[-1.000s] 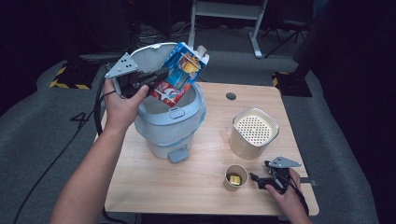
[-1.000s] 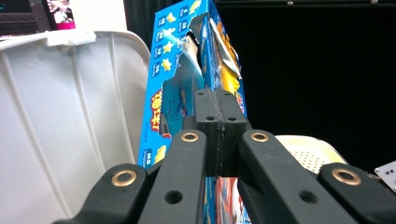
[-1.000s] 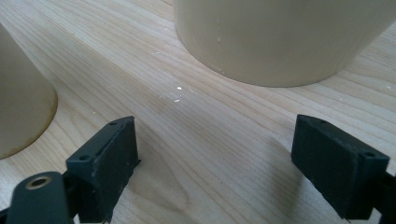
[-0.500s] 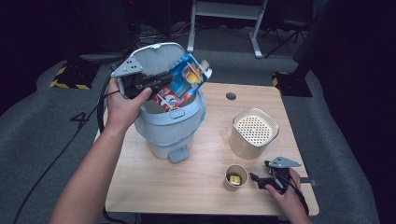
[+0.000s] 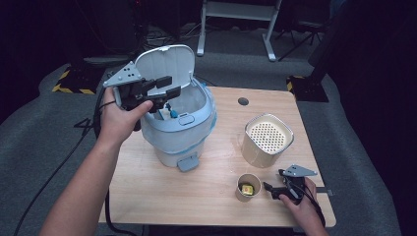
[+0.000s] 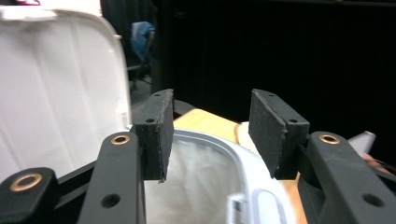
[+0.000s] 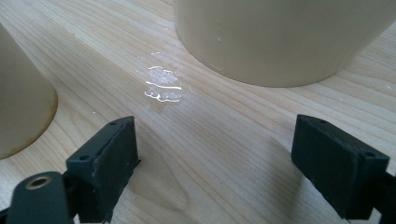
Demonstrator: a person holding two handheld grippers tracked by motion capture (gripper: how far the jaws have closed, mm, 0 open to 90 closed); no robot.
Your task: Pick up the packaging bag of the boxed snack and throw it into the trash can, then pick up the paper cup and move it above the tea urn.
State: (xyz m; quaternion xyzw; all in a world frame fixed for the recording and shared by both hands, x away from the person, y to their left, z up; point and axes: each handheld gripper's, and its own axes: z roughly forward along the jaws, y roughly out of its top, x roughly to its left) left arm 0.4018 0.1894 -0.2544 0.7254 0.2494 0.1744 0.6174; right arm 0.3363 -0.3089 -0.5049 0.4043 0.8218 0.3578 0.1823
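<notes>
The carton (image 5: 169, 113) lies already inside the open bin (image 5: 179, 130); my left tool (image 5: 164, 89) has just been opening above it, empty. My right tool (image 5: 271, 189) rests apart on the bench (image 5: 162, 196), so the paper cup (image 5: 247, 187) is probably next.

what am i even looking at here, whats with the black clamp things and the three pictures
A person holds a handheld two-jaw gripper in each hand at a wooden table. One picture comes from a fixed camera above; the other two come from cameras riding on each gripper, looking along its black jaws. The left gripper hovers over an open, lidded waste bin; its jaws have just been opening, with nothing between them. A colourful package lies inside the bin. The right gripper rests open on the table, beside a paper cup holding something yellow. A beige container with a perforated top stands behind it.
</notes>
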